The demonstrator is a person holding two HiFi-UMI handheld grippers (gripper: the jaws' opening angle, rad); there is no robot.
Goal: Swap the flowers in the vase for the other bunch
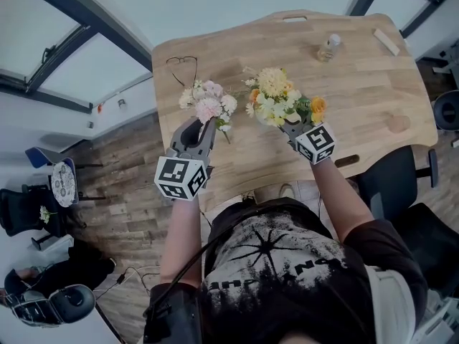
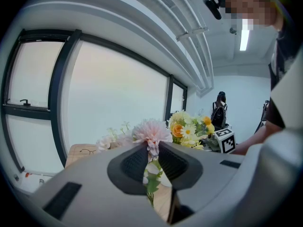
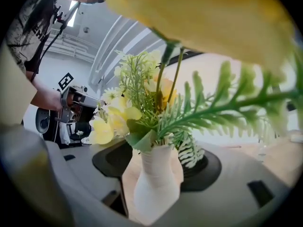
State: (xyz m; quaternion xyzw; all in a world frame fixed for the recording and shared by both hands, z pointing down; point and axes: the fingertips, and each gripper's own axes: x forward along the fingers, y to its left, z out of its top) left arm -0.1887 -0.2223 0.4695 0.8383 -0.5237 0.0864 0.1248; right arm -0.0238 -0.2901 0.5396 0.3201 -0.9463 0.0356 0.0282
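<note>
1. The vase (image 3: 156,188) has the yellow bunch (image 1: 276,95) standing in it. The pink bunch (image 1: 209,102) is out of the vase, held over the near edge of the table (image 1: 358,84).
2. We cannot tell which bunch started in the vase. If the pink one is the newcomer, we judge that the yellow must still come out and the pink go in. If the pink one was lifted out, only laying it down is left.
3. Our left gripper (image 2: 152,157) has its jaws almost together, clamped on the pink bunch's green stems (image 2: 151,186). The blooms sit just above the pads (image 2: 135,164).
4. Our right gripper (image 3: 156,167) has its jaws spread wide, and the vase stands upright between them. Bare wood shows between the vase and one jaw. The other jaw is close beside the vase, but we see no squeeze, so we read this as no grip.
5. From the head view the two bunches are side by side, near each other but apart. The yellow blooms hide the vase there.
</note>
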